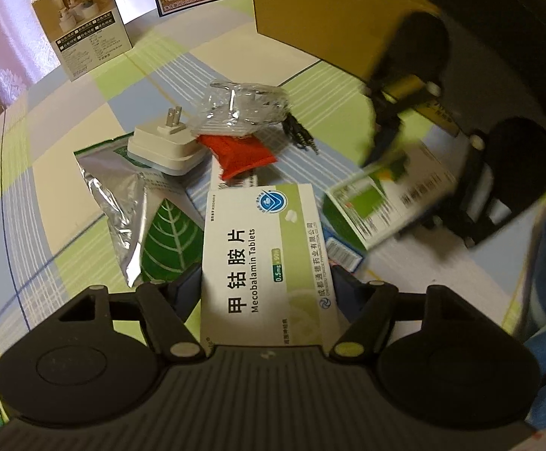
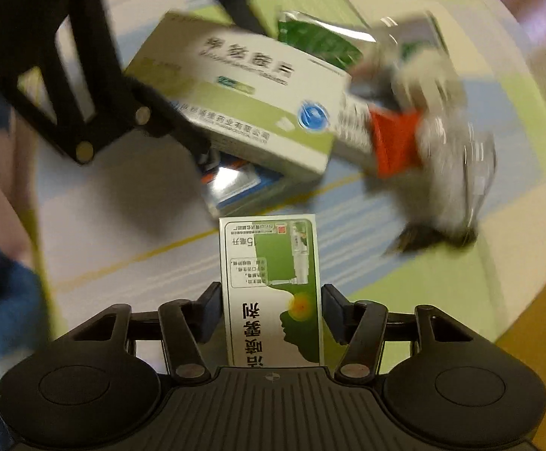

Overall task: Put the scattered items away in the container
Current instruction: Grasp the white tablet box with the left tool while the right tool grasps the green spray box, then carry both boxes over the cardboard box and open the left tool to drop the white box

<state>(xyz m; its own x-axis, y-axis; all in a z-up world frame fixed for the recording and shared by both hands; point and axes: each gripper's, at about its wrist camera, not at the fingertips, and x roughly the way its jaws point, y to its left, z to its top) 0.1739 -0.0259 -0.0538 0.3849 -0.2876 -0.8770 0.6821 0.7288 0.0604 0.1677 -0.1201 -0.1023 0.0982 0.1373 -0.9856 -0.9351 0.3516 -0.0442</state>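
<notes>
At the upper left of the left wrist view a printed carton (image 1: 83,18) stands on the checked desk (image 1: 47,143). Lower centre, the left tongs (image 1: 265,293) are clamped on the Mecobalamin box (image 1: 261,259), above the pile: foil pouch (image 1: 137,210), white plug (image 1: 166,146), red packet (image 1: 243,156), clear bag (image 1: 243,107). At the upper right stands the brown cardboard container (image 1: 322,15) (its opening is out of view). At the right, blurred, the right tongs (image 2: 271,308) grip the green spray box (image 2: 273,289). My judgement: carry both boxes level, keep the tongs from colliding, clear the container's rim, then release one at a time.
</notes>
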